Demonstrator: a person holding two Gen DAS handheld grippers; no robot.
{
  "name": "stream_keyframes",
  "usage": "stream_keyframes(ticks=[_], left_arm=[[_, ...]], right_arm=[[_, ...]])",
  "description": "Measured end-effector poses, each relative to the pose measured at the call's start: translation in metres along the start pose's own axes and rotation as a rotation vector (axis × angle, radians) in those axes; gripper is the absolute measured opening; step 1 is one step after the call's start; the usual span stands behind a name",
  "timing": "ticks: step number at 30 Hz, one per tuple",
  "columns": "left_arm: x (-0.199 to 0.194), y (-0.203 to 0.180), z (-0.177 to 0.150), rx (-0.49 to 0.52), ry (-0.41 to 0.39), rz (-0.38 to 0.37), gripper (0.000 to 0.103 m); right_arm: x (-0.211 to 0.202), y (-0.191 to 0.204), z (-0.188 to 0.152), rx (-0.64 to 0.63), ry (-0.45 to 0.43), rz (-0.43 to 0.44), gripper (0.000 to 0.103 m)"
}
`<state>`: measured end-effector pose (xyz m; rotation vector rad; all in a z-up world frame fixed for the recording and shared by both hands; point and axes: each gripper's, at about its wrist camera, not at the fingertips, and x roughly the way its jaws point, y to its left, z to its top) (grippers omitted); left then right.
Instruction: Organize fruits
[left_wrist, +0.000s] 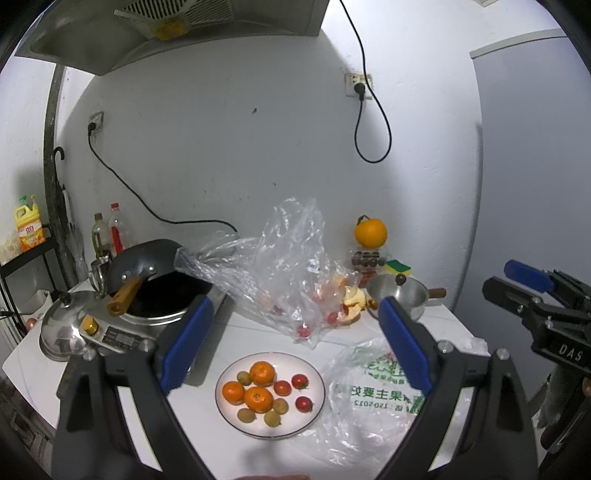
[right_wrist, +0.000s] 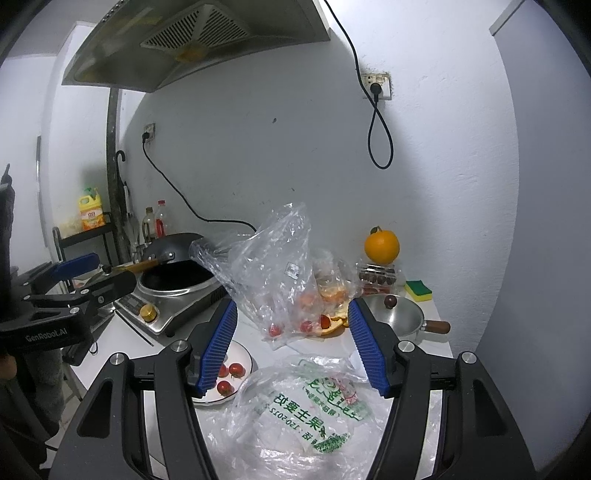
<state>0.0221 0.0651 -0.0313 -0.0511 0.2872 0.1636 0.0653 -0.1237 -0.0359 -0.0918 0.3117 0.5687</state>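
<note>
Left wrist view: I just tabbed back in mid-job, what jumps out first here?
The white plate at the near counter edge, holding three mandarins, small greenish fruits and cherry tomatoes, sits between the open fingers of the left gripper. Behind it a crumpled clear bag still holds red fruit. A big orange is perched high at the back right, by the wall.

You face a small, dim kitchen corner.
In front of you a scuffed white wall (left_wrist: 229, 155) carries two sockets with black cords; a grey range hood (left_wrist: 173, 29) hangs above the white counter (left_wrist: 255, 332), and a black shelf rack (left_wrist: 33, 258) stands at left.
</note>
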Motion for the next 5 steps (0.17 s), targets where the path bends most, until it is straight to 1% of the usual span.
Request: stream_keyframes(ticks=[5], left_arm=[[0.0072, -0.0051, -0.0012, 0.01, -0.001, -0.001, 0.092]], right_arm=[[0.003, -0.0023, 0.0004, 0.0, 0.003, 0.006, 0.066]])
